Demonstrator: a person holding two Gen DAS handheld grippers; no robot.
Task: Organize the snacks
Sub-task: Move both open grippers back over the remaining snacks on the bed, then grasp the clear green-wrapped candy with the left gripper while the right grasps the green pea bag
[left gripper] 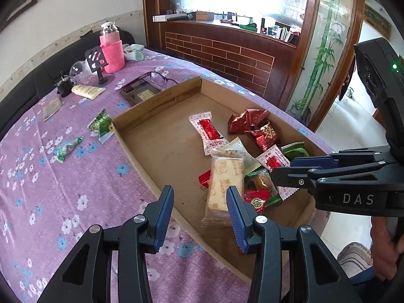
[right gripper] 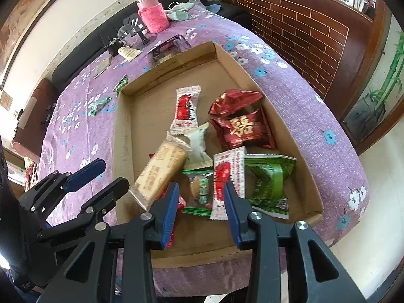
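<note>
Your left tongs hang parted and empty over the near wall of the cardboard tray, which sits on the purple floral counter. Out at 10 o'clock on the cloth lie a green twisted candy and a green packet, both outside the tray. Just past your fingertips the long biscuit bar runs 12 to 6. Moving right, your right tongs also stand parted, gripping nothing, above the red-and-white sachet, whose long axis runs 12 to 6. A red foil pack lies at 1 o'clock, a green pouch at 3.
</note>
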